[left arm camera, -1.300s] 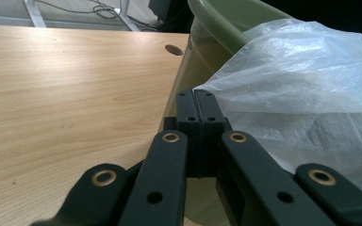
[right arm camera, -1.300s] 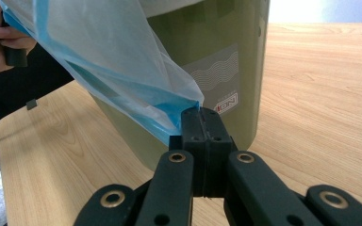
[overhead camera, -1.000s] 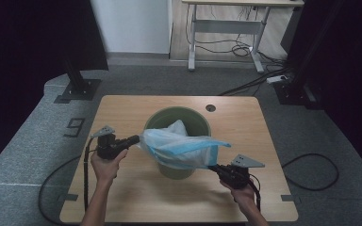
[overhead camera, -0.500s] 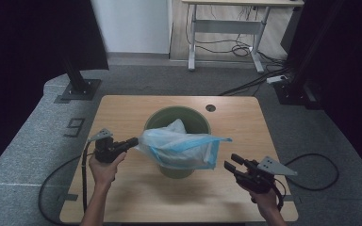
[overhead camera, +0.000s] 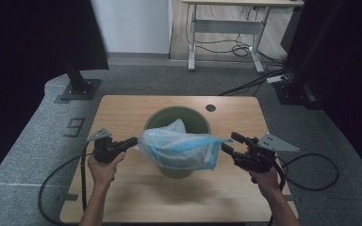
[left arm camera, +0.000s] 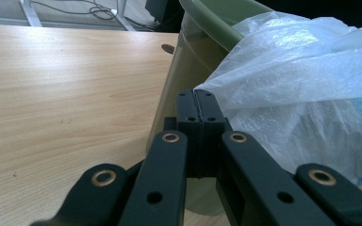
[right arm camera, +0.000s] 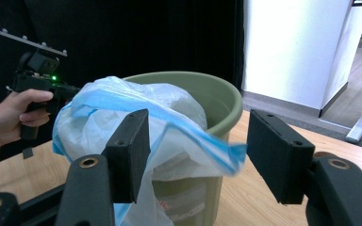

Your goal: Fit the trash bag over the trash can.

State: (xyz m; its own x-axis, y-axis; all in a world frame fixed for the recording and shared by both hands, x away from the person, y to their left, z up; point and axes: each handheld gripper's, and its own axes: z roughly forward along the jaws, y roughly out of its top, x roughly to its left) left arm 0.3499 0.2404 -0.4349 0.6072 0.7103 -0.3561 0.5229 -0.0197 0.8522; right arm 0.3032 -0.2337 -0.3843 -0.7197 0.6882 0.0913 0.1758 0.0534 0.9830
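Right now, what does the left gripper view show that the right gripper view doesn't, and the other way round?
Left gripper view: the left gripper with its jaws shut on the plastic bag's edge, and a round hole in the tabletop. Right gripper view: the right gripper, whose jaws have just been opening, the bag's blue corner loose between them, plus the person's other hand. Both: the green bucket, the bag and the wooden table.

Translucent blue-edged bag (overhead camera: pixel 179 148) draped over green bin (overhead camera: pixel 195 115)
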